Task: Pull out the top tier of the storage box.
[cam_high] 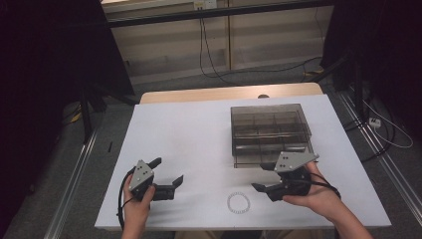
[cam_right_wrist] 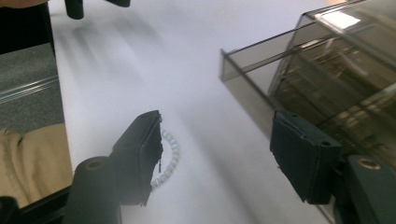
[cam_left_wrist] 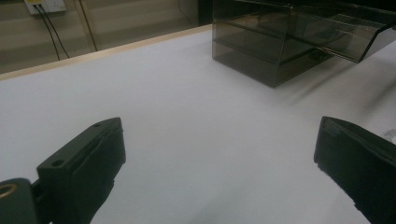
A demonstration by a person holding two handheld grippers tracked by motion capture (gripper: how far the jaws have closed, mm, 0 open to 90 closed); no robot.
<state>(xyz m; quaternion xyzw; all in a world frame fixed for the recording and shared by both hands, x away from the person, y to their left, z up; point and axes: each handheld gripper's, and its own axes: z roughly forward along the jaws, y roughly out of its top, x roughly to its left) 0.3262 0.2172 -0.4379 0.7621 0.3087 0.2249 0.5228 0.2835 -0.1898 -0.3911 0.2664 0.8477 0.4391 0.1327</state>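
Observation:
A white bead bracelet lies in a ring on the white table near its front edge. In the right gripper view the bracelet sits just past the left jaw, partly hidden by it. My right gripper is open and empty, to the right of the bracelet and in front of a smoked clear drawer box. The box's bottom drawer is pulled out a little toward me. My left gripper is open over bare table at the front left, facing the box.
A wooden strip borders the table's far side, with cables on the floor beyond. Dark curtains and metal rails flank the table. A person's tan trouser leg shows below the front edge.

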